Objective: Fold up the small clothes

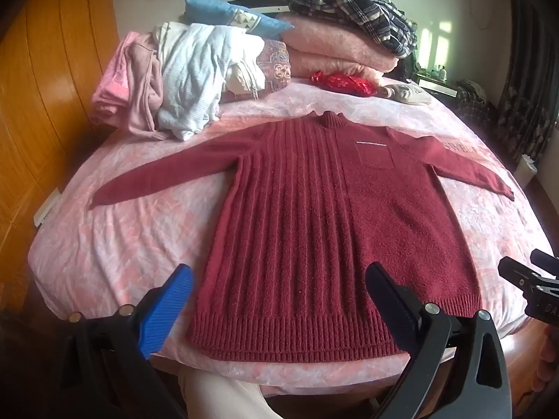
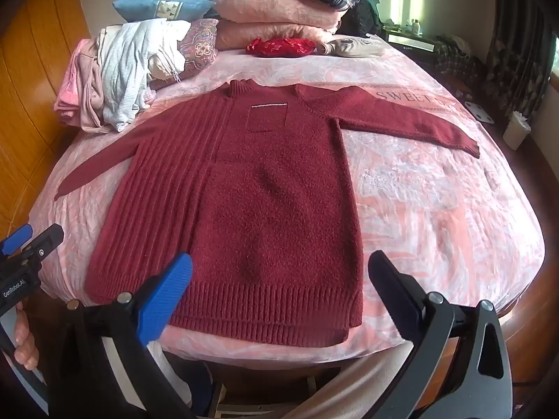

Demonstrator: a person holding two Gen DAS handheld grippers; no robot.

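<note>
one maroon knit sweater [image 1: 314, 216] flat on pink bedspread [image 1: 122, 230], sleeves spread, hem at near bed edge. risk: thick knit bunching, hem sliding off edge if dragged. clothes pile [image 1: 167, 76] near left sleeve could snag. left tongs [image 1: 279, 300], right tongs [image 2: 279, 289] both released, empty, above hem.

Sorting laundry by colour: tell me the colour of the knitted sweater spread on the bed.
Dark red knitted sweater, clearest from the right wrist.
</note>
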